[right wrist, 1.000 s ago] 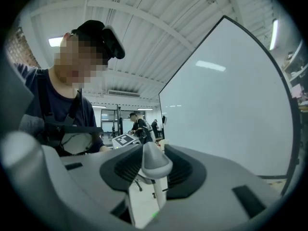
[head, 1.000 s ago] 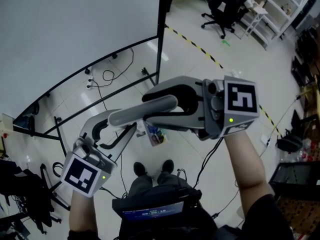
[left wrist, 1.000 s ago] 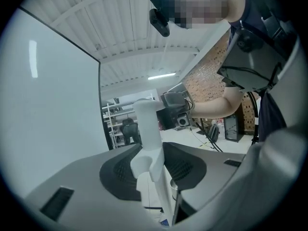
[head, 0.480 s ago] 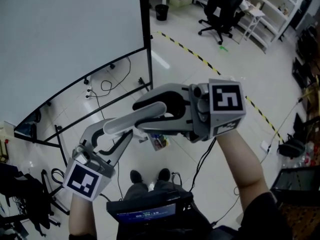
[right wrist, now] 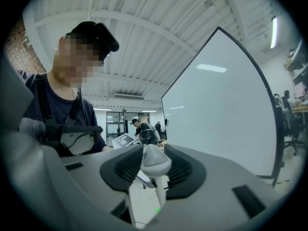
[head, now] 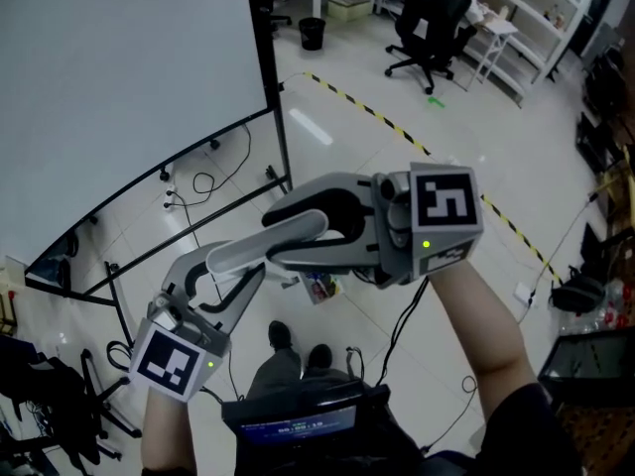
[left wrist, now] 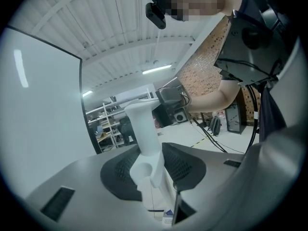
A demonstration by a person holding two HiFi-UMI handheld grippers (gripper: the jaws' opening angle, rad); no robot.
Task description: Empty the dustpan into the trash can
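Left tool point(left wrist: 152, 170) and right tool point(right wrist: 154, 171) are each clamped on the handle point(left wrist: 144, 129), clear in their own views. Only the head view shows coloured scraps point(head: 319, 288) under it.

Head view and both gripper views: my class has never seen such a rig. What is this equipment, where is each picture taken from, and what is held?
There is no robot: a person holds a two-jaw gripper in each hand. The head view comes from a camera on the person's head, looking down past both arms at the floor. Each gripper view comes from a camera riding on that gripper, looking along its jaws. The left gripper and the right gripper are both closed on one pale handle, presumably the dustpan's. On the floor are striped tape, a whiteboard, an office chair and a small black bin.
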